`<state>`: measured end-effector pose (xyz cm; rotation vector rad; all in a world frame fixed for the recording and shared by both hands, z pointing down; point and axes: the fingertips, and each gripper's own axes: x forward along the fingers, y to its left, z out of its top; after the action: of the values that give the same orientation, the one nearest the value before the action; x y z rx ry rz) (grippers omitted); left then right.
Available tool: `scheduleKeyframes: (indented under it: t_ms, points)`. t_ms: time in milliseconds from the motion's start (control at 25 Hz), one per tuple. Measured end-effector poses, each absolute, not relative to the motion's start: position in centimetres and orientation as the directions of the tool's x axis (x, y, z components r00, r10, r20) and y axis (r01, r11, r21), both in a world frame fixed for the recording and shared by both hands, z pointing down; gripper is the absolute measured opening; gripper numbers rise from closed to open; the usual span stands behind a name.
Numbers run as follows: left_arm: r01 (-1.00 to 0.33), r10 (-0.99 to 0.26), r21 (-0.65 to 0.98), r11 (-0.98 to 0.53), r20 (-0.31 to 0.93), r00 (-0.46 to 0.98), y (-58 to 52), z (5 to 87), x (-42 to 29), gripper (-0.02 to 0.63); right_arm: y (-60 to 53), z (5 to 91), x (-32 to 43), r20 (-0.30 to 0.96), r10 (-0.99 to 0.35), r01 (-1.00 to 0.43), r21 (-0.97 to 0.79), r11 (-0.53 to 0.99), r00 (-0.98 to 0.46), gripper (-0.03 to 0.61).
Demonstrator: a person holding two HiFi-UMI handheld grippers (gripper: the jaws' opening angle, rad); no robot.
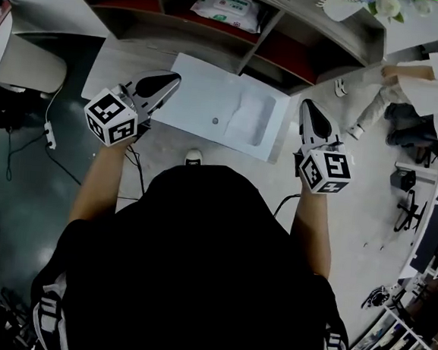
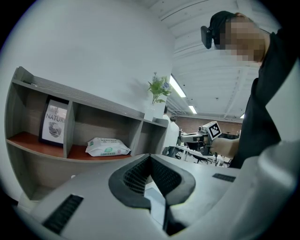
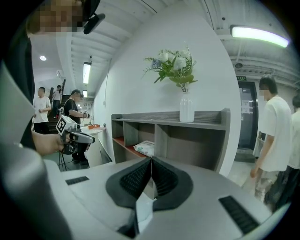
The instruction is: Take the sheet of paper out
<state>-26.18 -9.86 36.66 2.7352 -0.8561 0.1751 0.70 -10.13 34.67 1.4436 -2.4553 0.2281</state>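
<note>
A small white table [image 1: 199, 92] stands on the floor in front of me in the head view. A pale, slightly glossy sheet or sleeve [image 1: 251, 117] lies on its right half; I cannot tell more about it. My left gripper [image 1: 168, 80] hovers at the table's left edge, jaws shut and empty. My right gripper [image 1: 308, 107] hangs just off the table's right edge, also shut with nothing between its pads. In the left gripper view the left gripper's [image 2: 150, 157] jaws meet at the tip. In the right gripper view the right gripper's [image 3: 151, 160] jaws do the same.
A grey shelf unit [image 1: 291, 43] stands behind the table, holding a pack of wipes [image 1: 227, 8] and a framed print [image 2: 55, 123]. A vase of flowers [image 3: 186, 105] tops it. A person in white [image 1: 432, 86] stands at the right. Cables [image 1: 51, 137] trail at the left.
</note>
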Motion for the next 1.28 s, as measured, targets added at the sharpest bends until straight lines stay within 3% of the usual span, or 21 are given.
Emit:
scheduleKeyframes:
  t_ms: [520, 1280]
  points:
    - [-0.530, -0.496, 0.244, -0.812, 0.191, 0.847, -12.5, 37.9, -28.6, 0.020, -11.1, 34.9, -2.0, 0.328, -0.844, -0.892, 0.011, 0.453, -0.424, 0.014]
    - [-0.496, -0.447, 0.239, -0.835, 0.230, 0.864, -13.5, 39.5, -22.5, 0.021, -10.0, 37.2, 3.7, 0.349, -0.853, -0.916, -0.040, 0.400, -0.388, 0.014]
